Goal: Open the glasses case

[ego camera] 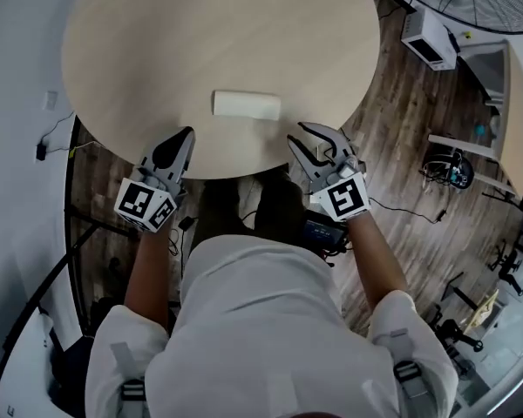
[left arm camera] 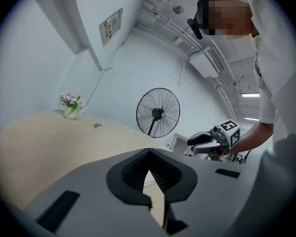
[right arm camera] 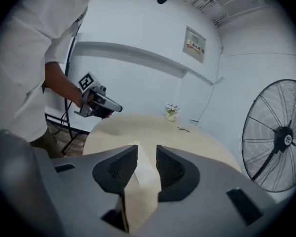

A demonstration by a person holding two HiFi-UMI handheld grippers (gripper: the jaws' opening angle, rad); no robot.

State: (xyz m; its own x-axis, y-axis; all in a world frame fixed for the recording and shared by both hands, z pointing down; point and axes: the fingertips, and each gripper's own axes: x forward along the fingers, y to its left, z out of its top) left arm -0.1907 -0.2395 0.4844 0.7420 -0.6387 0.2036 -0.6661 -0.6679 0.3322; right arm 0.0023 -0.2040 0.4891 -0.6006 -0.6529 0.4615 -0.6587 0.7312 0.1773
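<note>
A white, closed glasses case [ego camera: 246, 104] lies flat on the round wooden table [ego camera: 157, 42], near its front edge. My left gripper [ego camera: 186, 135] hovers at the table edge, left of and nearer than the case, apart from it. In the left gripper view its jaws [left arm camera: 148, 154] meet at the tips, with nothing between them. My right gripper [ego camera: 296, 133] sits at the table edge to the right of the case, jaws spread and empty. In the right gripper view, part of the pale case [right arm camera: 140, 174] shows through the gap between the jaws [right arm camera: 146, 152], farther ahead.
A small vase of flowers [left arm camera: 71, 103] and a small dark item [left arm camera: 97, 125] sit at the table's far side. A large standing fan [right arm camera: 278, 137] is beyond the table. Wooden floor with cables, boxes and equipment [ego camera: 453, 168] lies to the right.
</note>
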